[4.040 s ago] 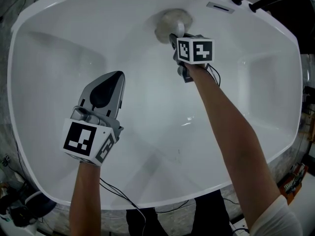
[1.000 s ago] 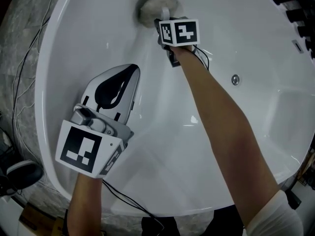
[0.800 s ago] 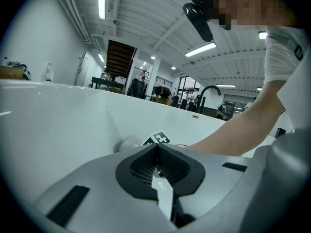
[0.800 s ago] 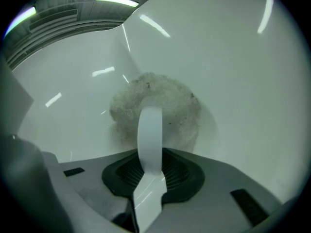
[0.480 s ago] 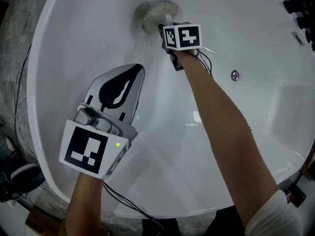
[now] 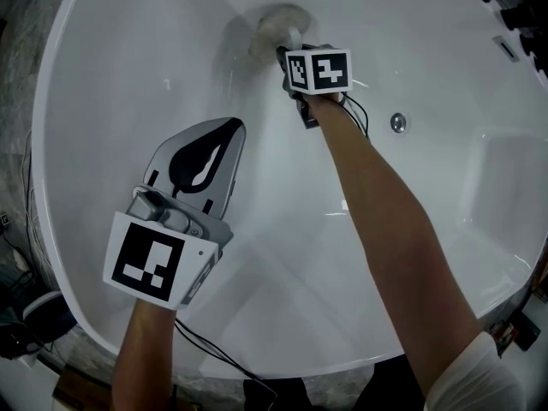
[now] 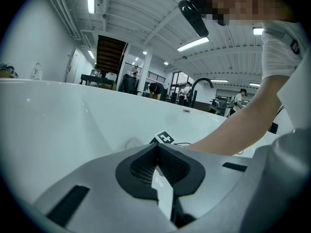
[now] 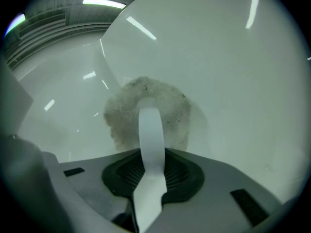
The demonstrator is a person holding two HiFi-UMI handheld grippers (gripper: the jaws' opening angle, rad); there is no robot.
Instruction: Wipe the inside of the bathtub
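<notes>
The white bathtub [image 6: 128, 75] fills my head view, and on its sloping inner wall near the far end lies a round, speckled grey scrubbing pad [image 6: 272, 24], flat against the white surface. My right gripper [image 6: 289, 48] reaches down to it, and its jaws are clamped on the pad's white strap [image 8: 149, 130], which arches up from the middle of the pad [image 8: 170, 110] and runs back between the black jaw pads. The only markings I can make out are the black-and-white square patterns on the right marker cube [image 6: 318, 69] and the left marker cube [image 6: 158, 259]; they carry no letters. My left gripper [image 6: 224, 128] hangs above the tub floor, well apart from the pad, its jaws pressed together on nothing. A small round metal fitting [image 6: 397, 122] sits in the wall just right of my right forearm [image 6: 385, 221].
</notes>
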